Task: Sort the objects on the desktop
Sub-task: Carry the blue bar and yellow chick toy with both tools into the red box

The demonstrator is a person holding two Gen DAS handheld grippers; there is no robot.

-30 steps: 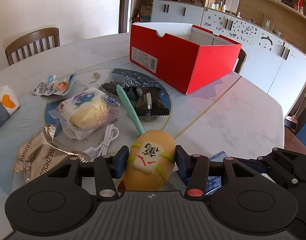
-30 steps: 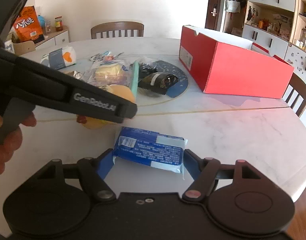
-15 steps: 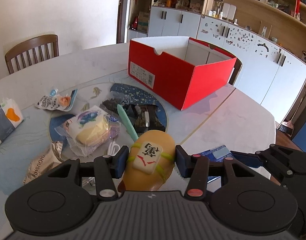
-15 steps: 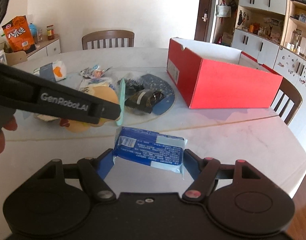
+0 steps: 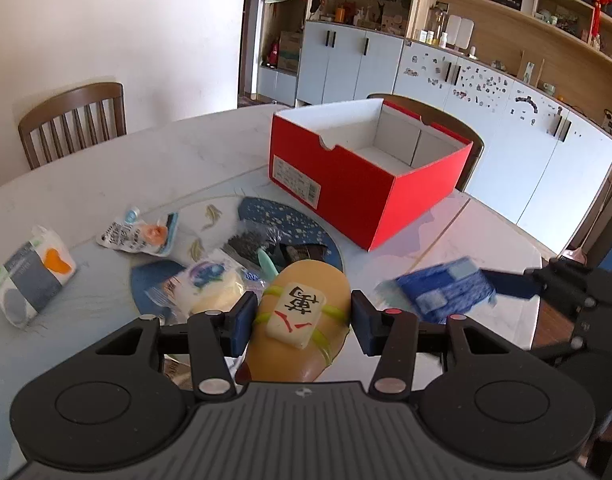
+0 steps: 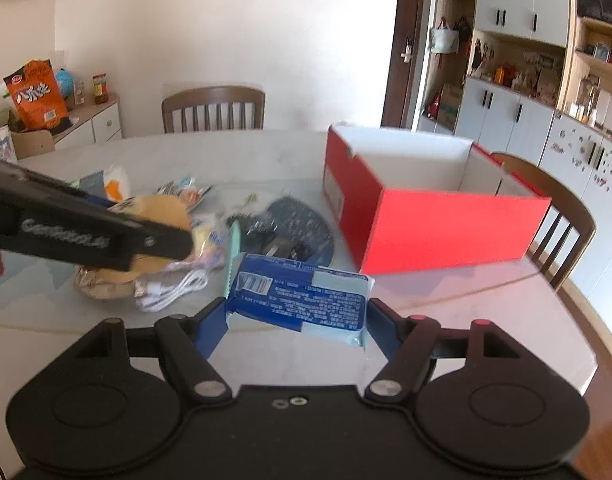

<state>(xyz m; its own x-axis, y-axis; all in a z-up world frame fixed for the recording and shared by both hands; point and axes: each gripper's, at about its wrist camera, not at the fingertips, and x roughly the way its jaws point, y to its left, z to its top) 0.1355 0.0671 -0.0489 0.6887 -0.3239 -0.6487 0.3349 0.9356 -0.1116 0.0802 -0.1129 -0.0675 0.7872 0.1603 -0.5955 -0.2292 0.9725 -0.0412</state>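
My left gripper (image 5: 300, 326) is shut on a yellow plush toy (image 5: 302, 332) with a mahjong tile on it and holds it above the table. My right gripper (image 6: 296, 318) is shut on a blue tissue packet (image 6: 302, 302), also lifted; the packet shows blurred in the left wrist view (image 5: 441, 286). The open red box (image 5: 369, 176) with a white inside stands ahead on the white table (image 5: 146, 160); it also shows in the right wrist view (image 6: 429, 208). The left gripper and toy (image 6: 158, 212) appear at left in the right wrist view.
Snack packets (image 5: 138, 232), a wrapped bun (image 5: 210, 292), dark sachets (image 5: 266, 244), a green stick (image 6: 233, 252), a white cable (image 6: 174, 286) and a tissue pack (image 5: 30, 280) lie on the table. Wooden chairs (image 5: 74, 120) stand around it. Cabinets (image 5: 505, 140) line the far wall.
Both grippers have risen with their objects and the box's inside has come into view. The right gripper with the blue packet has moved toward the box.
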